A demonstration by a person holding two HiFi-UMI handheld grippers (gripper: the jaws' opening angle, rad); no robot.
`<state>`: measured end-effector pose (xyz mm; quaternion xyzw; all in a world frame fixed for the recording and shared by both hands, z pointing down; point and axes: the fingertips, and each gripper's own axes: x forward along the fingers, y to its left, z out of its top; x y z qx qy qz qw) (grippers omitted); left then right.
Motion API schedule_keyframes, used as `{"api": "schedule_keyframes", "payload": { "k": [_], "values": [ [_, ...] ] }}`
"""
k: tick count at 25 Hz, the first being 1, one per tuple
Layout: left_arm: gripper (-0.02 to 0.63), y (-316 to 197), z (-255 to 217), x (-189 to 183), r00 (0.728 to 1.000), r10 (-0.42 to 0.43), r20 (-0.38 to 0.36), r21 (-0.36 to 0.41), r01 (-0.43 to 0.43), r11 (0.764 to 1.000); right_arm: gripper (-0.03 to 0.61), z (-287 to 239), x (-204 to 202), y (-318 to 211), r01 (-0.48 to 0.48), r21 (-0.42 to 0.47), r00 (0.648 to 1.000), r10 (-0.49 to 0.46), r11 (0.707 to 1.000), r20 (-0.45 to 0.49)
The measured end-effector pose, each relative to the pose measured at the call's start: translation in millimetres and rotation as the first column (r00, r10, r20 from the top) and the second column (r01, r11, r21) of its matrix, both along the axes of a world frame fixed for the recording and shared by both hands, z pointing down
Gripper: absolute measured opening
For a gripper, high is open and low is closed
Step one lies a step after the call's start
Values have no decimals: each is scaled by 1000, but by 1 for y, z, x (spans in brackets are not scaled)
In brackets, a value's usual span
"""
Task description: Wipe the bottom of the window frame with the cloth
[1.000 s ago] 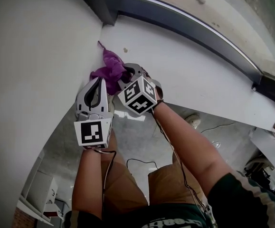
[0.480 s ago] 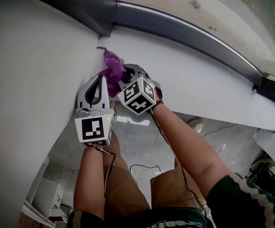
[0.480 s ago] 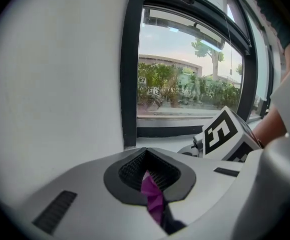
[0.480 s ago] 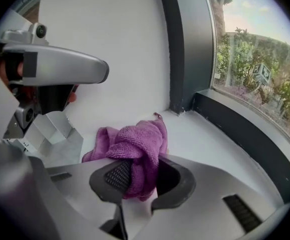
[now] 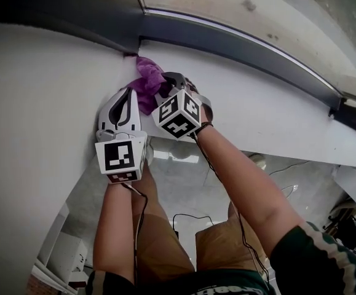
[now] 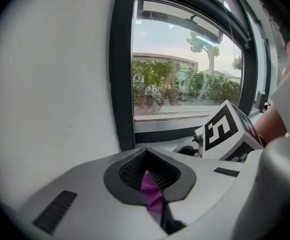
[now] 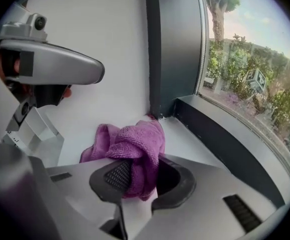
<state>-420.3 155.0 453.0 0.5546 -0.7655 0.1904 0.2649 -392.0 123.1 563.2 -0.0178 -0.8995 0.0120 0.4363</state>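
While nipping a sliver of the purple cloth (image 7: 134,146) in the left gripper (image 6: 150,181)'s closed jaws, clamping its bunched bulk in the right gripper (image 7: 137,176) as well, jammed into the white sill (image 5: 257,97)'s corner against the dark window frame (image 5: 227,39)'s bottom.

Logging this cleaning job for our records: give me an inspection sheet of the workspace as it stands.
Surface: white sill, with the cloth on it at its corner.
Job's things: purple cloth bunched against the dark window frame.
Clutter: nothing seen.
Grippers: right hand-held gripper shut on the cloth; left hand-held gripper shut on a sliver of it.
Cables: black cable runs along the right forearm.
Surroundings: trees beyond the glass; floor below the sill.
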Motion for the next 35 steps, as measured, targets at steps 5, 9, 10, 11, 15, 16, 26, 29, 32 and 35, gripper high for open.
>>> {"api": "schedule_keyframes", "payload": {
  "k": [5, 9, 10, 11, 15, 16, 26, 29, 32, 35],
  "values": [
    [9, -15, -4, 10, 1000, 31, 6, 3, -31, 1000, 101, 0, 11, -4, -8, -9, 1000, 8, 1000, -5],
    [9, -28, -7, 24, 997, 74, 12, 7, -74, 997, 101, 0, 25, -12, -43, -16, 999, 43, 999, -8],
    [9, -31, -7, 28, 997, 81, 11, 7, -81, 997, 101, 0, 31, -15, -55, -19, 998, 54, 998, -9],
    [9, -34, -6, 32, 996, 88, 10, 6, -88, 996, 102, 0, 36, -19, -65, -20, 998, 65, 998, -10],
    [9, -48, -4, 52, 992, 124, 7, -1, -124, 992, 101, 2, 60, -36, -105, -20, 994, 105, 994, -15],
    [9, -52, -3, 58, 991, 134, 6, -3, -134, 991, 101, 2, 66, -40, -114, -20, 993, 114, 993, -17],
    [9, -86, 1, 112, 976, 218, -3, -6, -218, 976, 102, 4, 129, -77, -201, -14, 979, 200, 980, -36],
    [9, -97, 0, 128, 969, 245, -9, 5, -245, 969, 102, 4, 148, -87, -219, -10, 975, 219, 976, -44],
    [9, -107, -1, 145, 962, 274, -13, 2, -274, 962, 102, 5, 167, -95, -240, -11, 969, 239, 971, -56],
    [9, -118, -4, 161, 954, 299, -15, -4, -299, 954, 102, 5, 185, -104, -257, -10, 964, 255, 966, -68]
  ]
}}
